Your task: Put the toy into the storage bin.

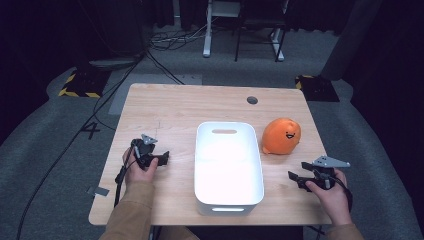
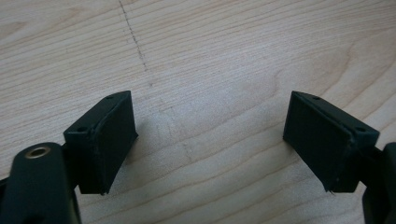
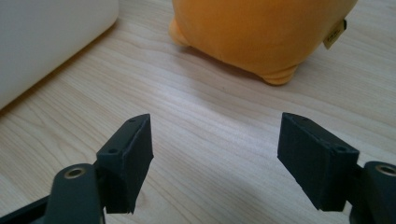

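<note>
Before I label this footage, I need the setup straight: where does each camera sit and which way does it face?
High view: above the person's side, facing forward and down on the table; forearms, both hands show.
Left gripper view: on the left gripper, facing bare wood between open fingers.
Right gripper view: on the right gripper, facing the orange plush toy and white bin.
Shared: high and right views both show toy and bin.

A white bin [image 1: 228,167] sits mid-table on the wooden table [image 1: 175,107]. Just beside the bin's right wall rests an orange plush toy [image 1: 281,136] with a smiling face. Beyond the bin, toward the far edge, a round grey grommet [image 1: 252,100] sits in the tabletop.
</note>
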### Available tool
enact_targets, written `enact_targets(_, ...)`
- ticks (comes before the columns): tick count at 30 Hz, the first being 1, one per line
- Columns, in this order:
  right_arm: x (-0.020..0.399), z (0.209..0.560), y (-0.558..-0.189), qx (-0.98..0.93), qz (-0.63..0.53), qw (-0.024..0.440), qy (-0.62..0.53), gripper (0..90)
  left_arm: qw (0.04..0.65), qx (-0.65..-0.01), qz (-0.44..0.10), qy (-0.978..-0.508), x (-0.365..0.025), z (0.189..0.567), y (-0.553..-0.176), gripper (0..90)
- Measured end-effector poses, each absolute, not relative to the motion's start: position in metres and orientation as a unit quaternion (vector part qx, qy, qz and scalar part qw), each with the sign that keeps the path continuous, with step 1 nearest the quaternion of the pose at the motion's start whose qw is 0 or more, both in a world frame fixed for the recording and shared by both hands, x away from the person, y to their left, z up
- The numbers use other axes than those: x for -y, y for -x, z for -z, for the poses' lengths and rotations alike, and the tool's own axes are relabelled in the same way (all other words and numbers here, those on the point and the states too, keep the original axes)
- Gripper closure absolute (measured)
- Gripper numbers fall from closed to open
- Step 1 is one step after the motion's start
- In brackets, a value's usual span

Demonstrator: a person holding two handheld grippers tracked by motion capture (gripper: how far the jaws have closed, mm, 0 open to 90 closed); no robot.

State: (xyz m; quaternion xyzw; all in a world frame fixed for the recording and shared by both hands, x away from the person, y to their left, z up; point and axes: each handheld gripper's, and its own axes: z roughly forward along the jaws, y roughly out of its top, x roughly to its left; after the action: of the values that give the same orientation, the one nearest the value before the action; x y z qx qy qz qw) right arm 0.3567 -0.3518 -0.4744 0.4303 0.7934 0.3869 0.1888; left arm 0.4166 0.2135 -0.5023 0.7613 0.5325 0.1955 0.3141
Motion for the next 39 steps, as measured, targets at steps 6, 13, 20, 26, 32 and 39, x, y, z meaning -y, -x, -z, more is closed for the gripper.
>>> enact_targets(6,0.353,0.462,-0.357,-0.786,-0.399,0.194,-0.431,30.2,0.314,-0.533,-0.196,-0.761,-0.213,0.503,-0.417,15.3)
enact_targets(13,0.356,0.441,-0.364,-0.766,-0.426,0.188,-0.442,34.2,0.312,-0.534,-0.198,-0.760,-0.213,0.503,-0.417,14.9)
enact_targets(20,0.358,0.423,-0.376,-0.755,-0.435,0.212,-0.442,36.6,0.312,-0.534,-0.198,-0.760,-0.213,0.503,-0.417,14.9)
enact_targets(26,0.355,0.405,-0.386,-0.750,-0.450,0.216,-0.433,36.1,0.312,-0.534,-0.198,-0.760,-0.213,0.503,-0.417,15.0)
enact_targets(32,0.355,0.394,-0.399,-0.746,-0.456,0.222,-0.431,35.6,0.313,-0.533,-0.197,-0.761,-0.212,0.503,-0.417,15.1)
enact_targets(39,0.350,0.385,-0.413,-0.737,-0.457,0.226,-0.443,38.3,0.313,-0.533,-0.197,-0.761,-0.212,0.503,-0.417,15.1)
